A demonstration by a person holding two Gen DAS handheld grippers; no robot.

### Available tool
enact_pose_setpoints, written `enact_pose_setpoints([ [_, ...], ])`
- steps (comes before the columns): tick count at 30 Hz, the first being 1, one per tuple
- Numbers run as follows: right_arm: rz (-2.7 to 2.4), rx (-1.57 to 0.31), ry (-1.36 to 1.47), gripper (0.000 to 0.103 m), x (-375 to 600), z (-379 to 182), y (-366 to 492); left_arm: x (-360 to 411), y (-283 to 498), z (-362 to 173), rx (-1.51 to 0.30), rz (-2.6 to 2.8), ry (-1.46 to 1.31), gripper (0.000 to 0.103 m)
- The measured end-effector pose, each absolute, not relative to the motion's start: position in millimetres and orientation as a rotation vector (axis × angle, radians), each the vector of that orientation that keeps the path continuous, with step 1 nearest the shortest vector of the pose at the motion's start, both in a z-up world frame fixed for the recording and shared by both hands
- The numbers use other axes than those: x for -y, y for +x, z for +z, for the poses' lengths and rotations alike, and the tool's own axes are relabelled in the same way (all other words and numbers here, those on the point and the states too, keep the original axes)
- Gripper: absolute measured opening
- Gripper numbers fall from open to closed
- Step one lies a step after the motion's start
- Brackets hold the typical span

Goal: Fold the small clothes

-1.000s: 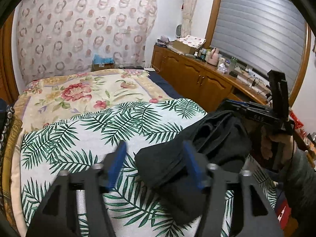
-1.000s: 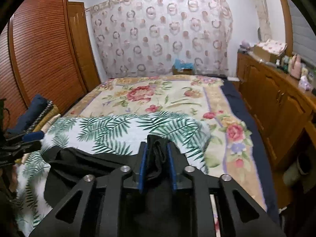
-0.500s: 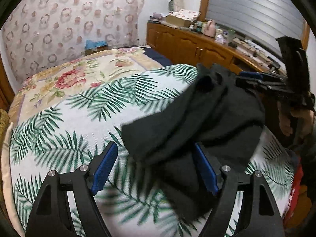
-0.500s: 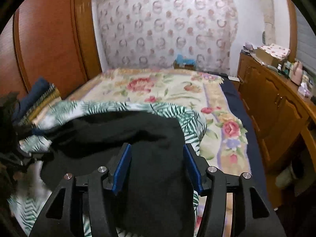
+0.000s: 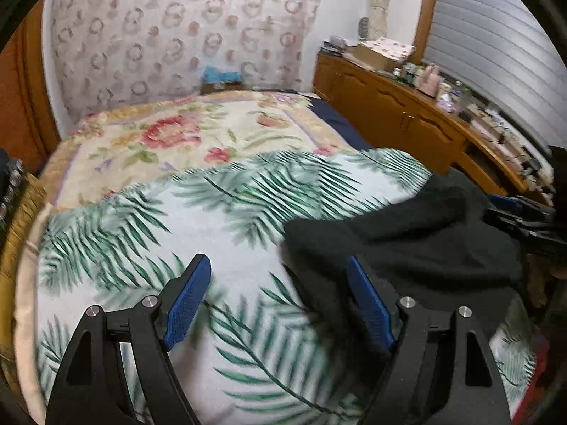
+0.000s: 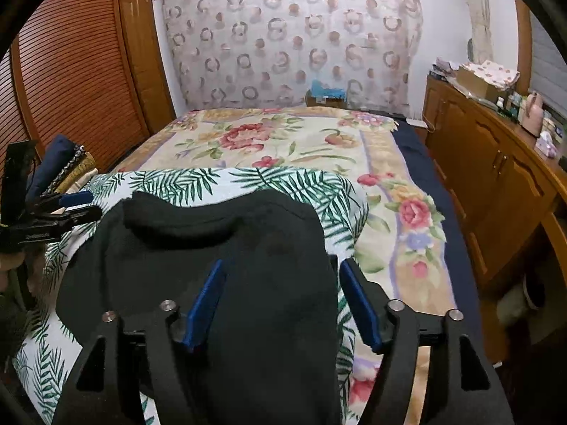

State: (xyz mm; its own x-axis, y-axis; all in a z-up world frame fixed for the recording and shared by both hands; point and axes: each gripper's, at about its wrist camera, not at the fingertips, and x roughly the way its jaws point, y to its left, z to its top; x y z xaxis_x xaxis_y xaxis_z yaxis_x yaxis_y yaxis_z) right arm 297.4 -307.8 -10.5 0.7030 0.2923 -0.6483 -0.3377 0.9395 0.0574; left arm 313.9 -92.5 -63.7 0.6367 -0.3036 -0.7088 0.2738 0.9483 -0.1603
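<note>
On the palm-print blanket [image 6: 184,184] covering the bed, the black garment [image 6: 219,269] lay released. The right gripper [image 6: 280,301], clamped on it a second before, had just spread its jaws; the left gripper [image 5: 280,301] hung apart too, so a fresh grasp seemed next.

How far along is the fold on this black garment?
Done: the black garment lies on the palm-leaf sheet, its far edge doubled over in a soft roll. In hand: nothing. The right tool has just been opening, with cloth lying loose between its blue pads; the left tool is open at the garment's edge. Left: the shape is lumpy, so more folds and smoothing probably remain.
</note>
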Motion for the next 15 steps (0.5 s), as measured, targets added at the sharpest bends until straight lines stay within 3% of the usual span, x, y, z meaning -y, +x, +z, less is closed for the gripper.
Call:
enact_pose_setpoints([
  [7, 0.388, -0.812, 0.018, 0.073, 310.2, -24.4, 314.5, 111.5, 303.2, -78.4, -0.900, -0.431, -0.075, 0.080],
  [15, 0.402, -0.830, 0.043, 0.073, 311.3, -24.1, 321.0, 124.0, 300.2, -81.3, -0.906, -0.478, -0.088, 0.055],
])
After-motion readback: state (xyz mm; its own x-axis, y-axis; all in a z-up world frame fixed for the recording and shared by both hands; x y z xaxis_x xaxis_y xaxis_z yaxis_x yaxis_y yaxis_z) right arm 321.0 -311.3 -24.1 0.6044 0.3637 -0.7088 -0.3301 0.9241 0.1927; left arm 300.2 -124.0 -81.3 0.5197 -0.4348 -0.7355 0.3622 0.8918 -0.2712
